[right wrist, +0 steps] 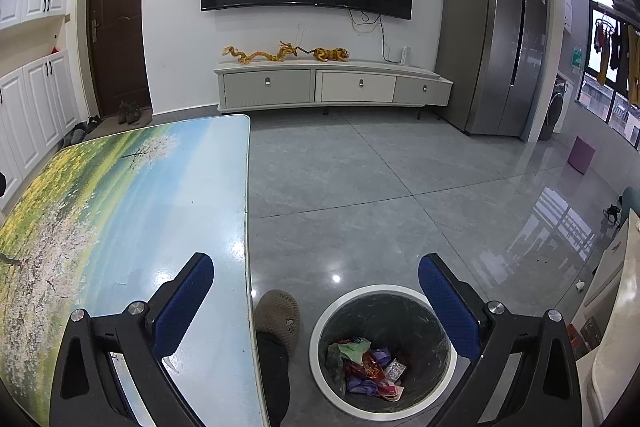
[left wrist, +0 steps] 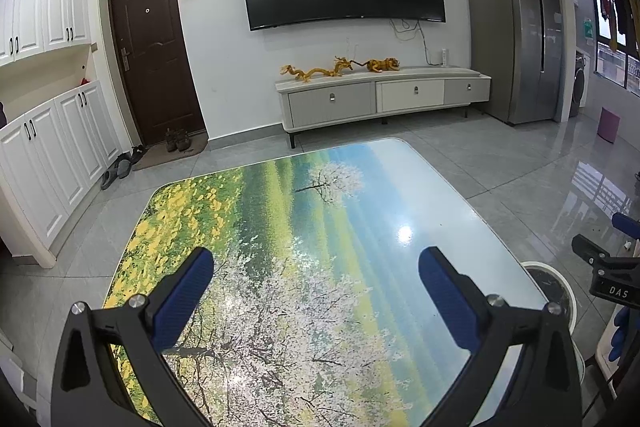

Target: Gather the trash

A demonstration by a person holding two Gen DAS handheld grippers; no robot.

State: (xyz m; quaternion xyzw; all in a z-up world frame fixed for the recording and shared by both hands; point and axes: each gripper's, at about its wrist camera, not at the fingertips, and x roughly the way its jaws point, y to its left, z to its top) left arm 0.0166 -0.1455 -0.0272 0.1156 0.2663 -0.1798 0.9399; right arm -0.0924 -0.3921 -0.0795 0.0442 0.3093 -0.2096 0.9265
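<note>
From the left wrist camera, the left hand-held gripper (left wrist: 316, 301) hangs over the worktop (left wrist: 280, 227) with its two blue fingers (left wrist: 182, 301) spread wide and nothing between them. The worktop has a picture of flowers and sky on it. No trash shows on the part that can be seen, so the job looks almost done or done. A good next move is to look over the rest of the worktop and the floor for any bits left. At the right edge, the white rim of the trash bin (left wrist: 560, 291) peeks out beside the worktop.

From the right wrist camera, the right hand-held gripper (right wrist: 316, 303) is also wide open and holds nothing. It hangs above the trash bin (right wrist: 384, 351), which stands on the grey floor just beside the worktop (right wrist: 120, 207). The bin is round, white on the rim and dark inside. The trash (right wrist: 368, 367) lies at the bottom: crumpled wrappers in red, green and purple. A brown slipper (right wrist: 280, 315) sits between the bin and the worktop.
</note>
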